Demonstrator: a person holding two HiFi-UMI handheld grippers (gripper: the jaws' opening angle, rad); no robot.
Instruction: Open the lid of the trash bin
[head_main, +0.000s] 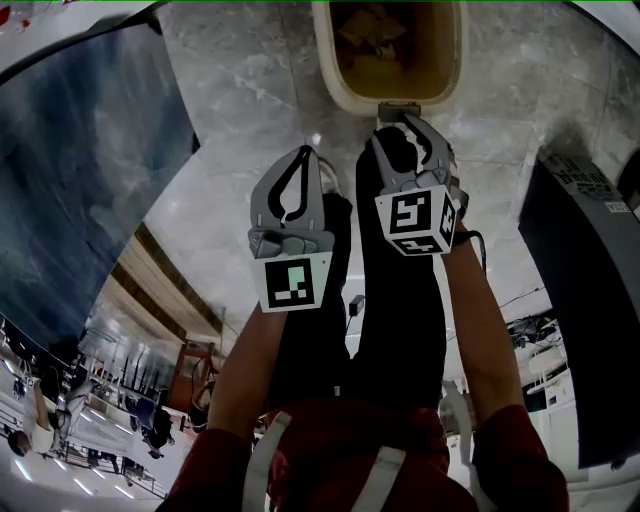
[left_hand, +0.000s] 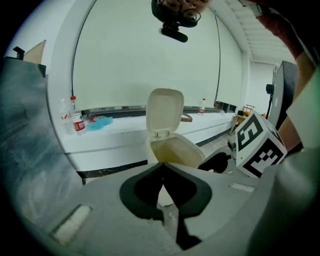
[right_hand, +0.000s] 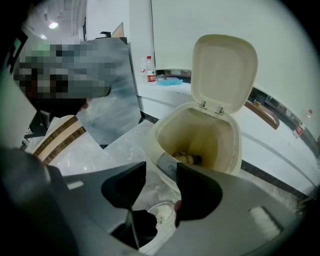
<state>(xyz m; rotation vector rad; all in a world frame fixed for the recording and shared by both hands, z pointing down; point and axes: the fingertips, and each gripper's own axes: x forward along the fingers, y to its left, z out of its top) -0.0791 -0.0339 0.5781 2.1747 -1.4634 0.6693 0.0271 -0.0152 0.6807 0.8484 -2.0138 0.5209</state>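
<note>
- Trash bin (head_main: 338, 85) on marble floor (head_main: 240, 90), straight ahead of both grippers, mouth facing up.
- Lid (right_hand: 225, 70) upright on the rear hinge, long axis vertical, on the bin's far side from both tools.
- Right gripper (head_main: 402, 120) nearer, tips just at the bin's front rim; jaws apart, nothing between them.
- Left gripper (head_main: 300, 160) beside it, set further back; jaws pressed together, empty.
- Cream plastic, inner walls stained yellowish, some rubbish at the bottom.
- Judged: lid already open; remaining move likely a plain pull-back from the rim.

The left gripper's (left_hand: 162, 165) grey jaws are pressing together at their tips, gripping nothing. Just beyond them, a cream plastic trash bin (left_hand: 176, 151) is standing with its hinged lid (left_hand: 165, 111) raised upright.
</note>
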